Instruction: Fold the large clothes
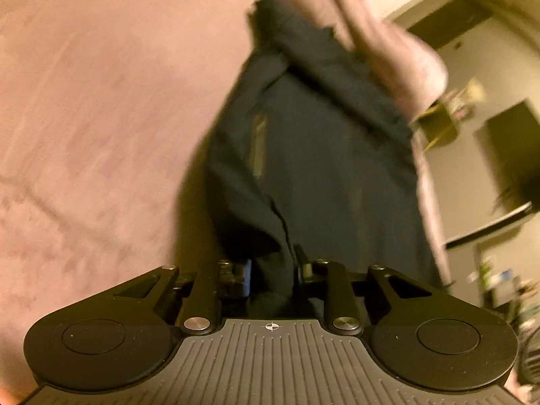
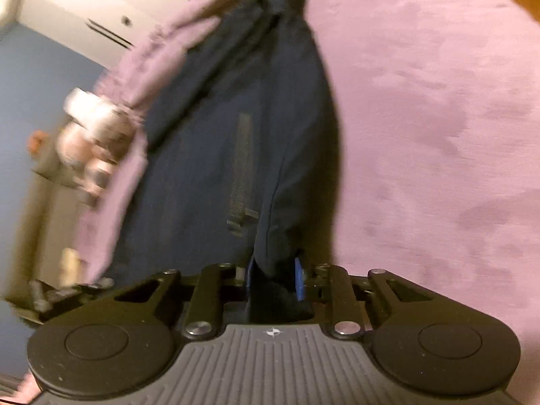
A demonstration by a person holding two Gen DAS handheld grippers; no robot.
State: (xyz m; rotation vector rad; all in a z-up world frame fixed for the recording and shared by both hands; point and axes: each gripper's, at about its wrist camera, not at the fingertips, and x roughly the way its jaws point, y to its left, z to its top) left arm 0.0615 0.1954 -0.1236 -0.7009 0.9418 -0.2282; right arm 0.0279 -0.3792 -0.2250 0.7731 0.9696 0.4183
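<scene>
At the near edge of the left wrist view, the left gripper (image 1: 271,270) pinches a bunched fold of the dark navy garment (image 1: 314,155) between its pads, the cloth filling the narrow gap between the jaws. In the right wrist view the right gripper (image 2: 273,280) does the same, its blue pads pressed onto another gathered edge of the same garment (image 2: 236,101). Holding it at two points probably lets the person spread the piece wide and control it as one sheet before laying a fold.

Beyond the fingers the garment runs away from both cameras as a long dark panel, and a grey webbing strap (image 2: 241,168) lies along it. It rests on or just above a pink plush cover (image 2: 438,118) that serves as the folding surface; the blur does not show which. The cover's soft nap would likely drag on the fabric, which suits lifting over sliding.

Farther off, the garment's far end sits under a fold of the pink cover. Pale walls and blurred room clutter lie past it.
</scene>
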